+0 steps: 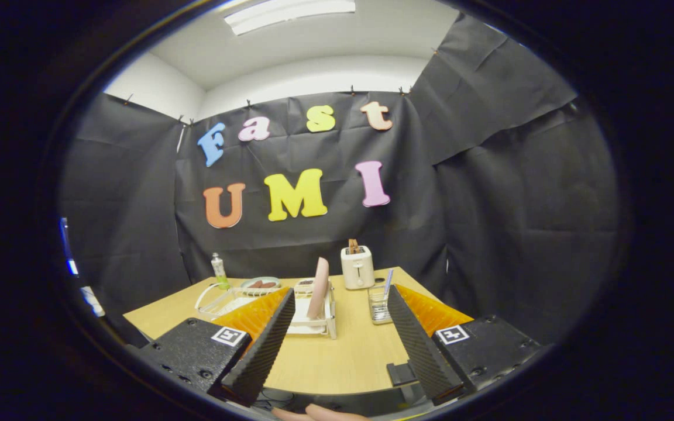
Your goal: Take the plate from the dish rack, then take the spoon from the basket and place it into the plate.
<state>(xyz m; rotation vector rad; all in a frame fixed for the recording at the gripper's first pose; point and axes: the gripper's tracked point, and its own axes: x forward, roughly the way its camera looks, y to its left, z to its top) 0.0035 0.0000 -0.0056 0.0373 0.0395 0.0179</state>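
Observation:
A pink plate (319, 287) stands upright on edge in a white dish rack (315, 318) on the wooden table (337, 356), beyond my fingers and slightly toward the left one. A white wire basket (220, 299) sits left of the rack, partly hidden behind the left finger; the spoon inside it is too small to make out. My gripper (340, 298) hangs above the near part of the table, open wide, with nothing between its ribbed black fingers (264, 348).
A white toaster (357, 266) with toast stands at the back of the table. A glass (380, 304) with a straw sits by the right finger. A small bottle (219, 270) and a dish with food (260, 285) lie behind the basket. A hand (319, 414) shows below.

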